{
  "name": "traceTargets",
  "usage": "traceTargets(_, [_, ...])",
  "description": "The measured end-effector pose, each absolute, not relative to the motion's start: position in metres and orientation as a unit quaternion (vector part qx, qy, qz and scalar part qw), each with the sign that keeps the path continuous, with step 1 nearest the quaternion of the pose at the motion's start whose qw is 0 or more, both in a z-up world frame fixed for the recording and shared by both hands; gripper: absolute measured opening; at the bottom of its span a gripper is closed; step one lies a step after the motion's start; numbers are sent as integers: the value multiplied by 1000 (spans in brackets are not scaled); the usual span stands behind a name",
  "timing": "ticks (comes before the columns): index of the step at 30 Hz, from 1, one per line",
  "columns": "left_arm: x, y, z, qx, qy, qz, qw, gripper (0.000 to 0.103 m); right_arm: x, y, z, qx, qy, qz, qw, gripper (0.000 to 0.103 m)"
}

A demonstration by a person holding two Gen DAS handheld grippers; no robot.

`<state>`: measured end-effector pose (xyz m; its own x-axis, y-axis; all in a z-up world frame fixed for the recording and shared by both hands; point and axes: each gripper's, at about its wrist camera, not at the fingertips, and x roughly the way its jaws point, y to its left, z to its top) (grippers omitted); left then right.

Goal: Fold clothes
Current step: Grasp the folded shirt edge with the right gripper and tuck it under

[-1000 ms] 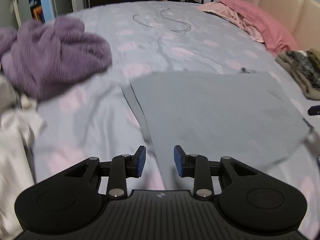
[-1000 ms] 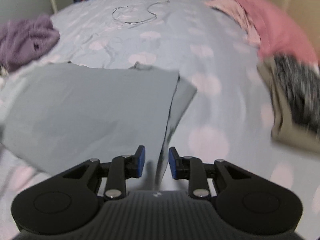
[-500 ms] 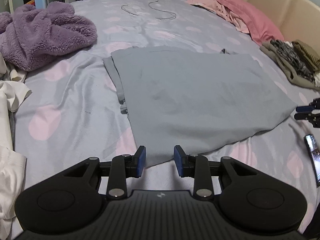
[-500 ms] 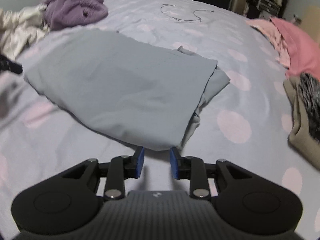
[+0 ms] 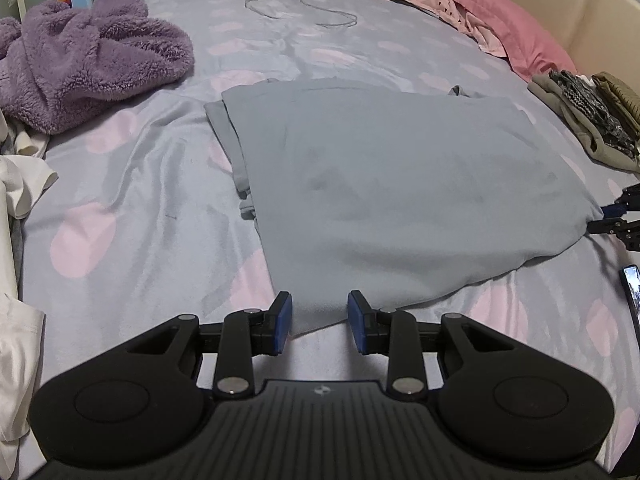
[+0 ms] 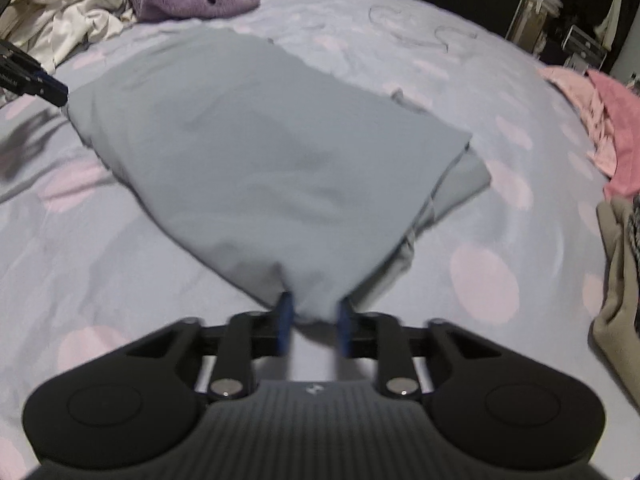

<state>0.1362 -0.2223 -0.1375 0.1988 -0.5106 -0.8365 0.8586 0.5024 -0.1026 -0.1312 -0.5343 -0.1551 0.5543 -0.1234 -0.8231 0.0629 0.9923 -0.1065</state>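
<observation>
A grey garment point(image 5: 392, 184) lies folded in half on the dotted bedsheet point(image 5: 132, 216); it also shows in the right wrist view point(image 6: 256, 160). My left gripper point(image 5: 319, 322) is open, and the garment's near left corner lies between its blue pads. My right gripper point(image 6: 314, 322) is open, with the garment's near right corner between its pads; it also shows at the right edge of the left wrist view point(image 5: 616, 220). The left gripper's tip shows at the left edge of the right wrist view point(image 6: 44, 84).
A purple fleece point(image 5: 88, 60) and white clothes point(image 5: 16, 188) lie to the left. A pile of folded clothes point(image 5: 592, 116) and pink pillows point(image 5: 516, 36) are to the right. A cord point(image 5: 304, 8) lies far back. A phone point(image 5: 632, 292) is at the right edge.
The garment was carried in the air and has been laid flat on the bed. Both grippers have come down to the sheet at its near corners.
</observation>
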Motion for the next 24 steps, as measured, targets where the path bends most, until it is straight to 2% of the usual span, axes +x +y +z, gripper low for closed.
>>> traceTargets(1, [136, -222, -138, 200, 438, -457, 748, 29, -133, -537, -155, -22, 475, -51, 878, 17])
traceTargets(2, [136, -223, -139, 202, 437, -457, 748, 29, -135, -540, -156, -11, 486, -48, 873, 0])
traceTargets(10, [140, -216, -129, 180, 432, -451, 760, 29, -143, -544, -156, -20, 516, -95, 851, 0])
traceTargets(11, [141, -215, -127, 177, 432, -451, 761, 29, -144, -545, -153, -20, 517, -106, 849, 2])
traceTargets(18, [145, -213, -109, 131, 410, -449, 783, 29, -150, -556, -112, 66, 450, -165, 875, 5])
traceTargets(24, [139, -228, -117, 143, 416, -452, 776, 29, -132, -545, -107, 134, 409, -129, 894, 5])
